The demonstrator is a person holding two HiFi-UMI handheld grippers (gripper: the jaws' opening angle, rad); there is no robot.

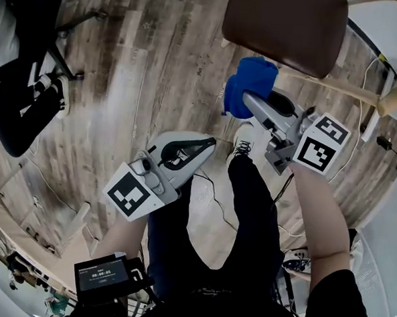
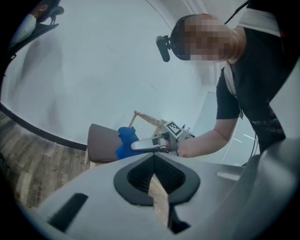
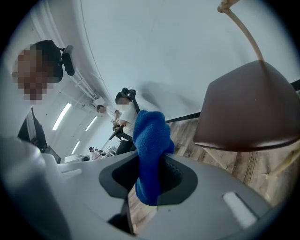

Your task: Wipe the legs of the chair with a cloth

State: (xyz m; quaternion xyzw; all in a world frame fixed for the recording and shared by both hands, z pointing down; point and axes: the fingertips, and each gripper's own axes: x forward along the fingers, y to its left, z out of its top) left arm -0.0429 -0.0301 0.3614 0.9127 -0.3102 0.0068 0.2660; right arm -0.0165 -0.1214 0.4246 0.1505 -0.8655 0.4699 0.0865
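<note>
Small black box with a lit screen point(image 1: 101, 274) sits closest in the head view, low left by the person's dark trousers point(image 1: 248, 218).

Bright blue fluffy cloth point(image 1: 251, 81): pinched in the right gripper point(image 1: 252, 104), jaws clamped on its middle, a wad sticking out past the tips and a tail hanging back behind them. It's held up in the air, just off the near edge of the brown padded chair seat point(image 1: 287, 26). The right gripper view shows a gap between them, so no contact yet.

Key relation: pale wooden chair leg point(image 1: 337, 89) runs out from under the seat, ahead and to the right of the cloth, long axis slanting away rightward in the head view. More pale legs point(image 3: 220, 157) show under the seat in the right gripper view. Right arm is clearly the nearer one: forearm stretched forward, gripper aimed up-left toward the seat edge.

Left gripper point(image 1: 209, 143): jaws pressed together or all but, nothing between them, only plank floor point(image 1: 157, 65) visible through the slit. It hangs low over the person's knee, well back from the chair.

My read: wiping not started. The cloth needs to drop and swing right onto the leg, then stroke along its length.
</note>
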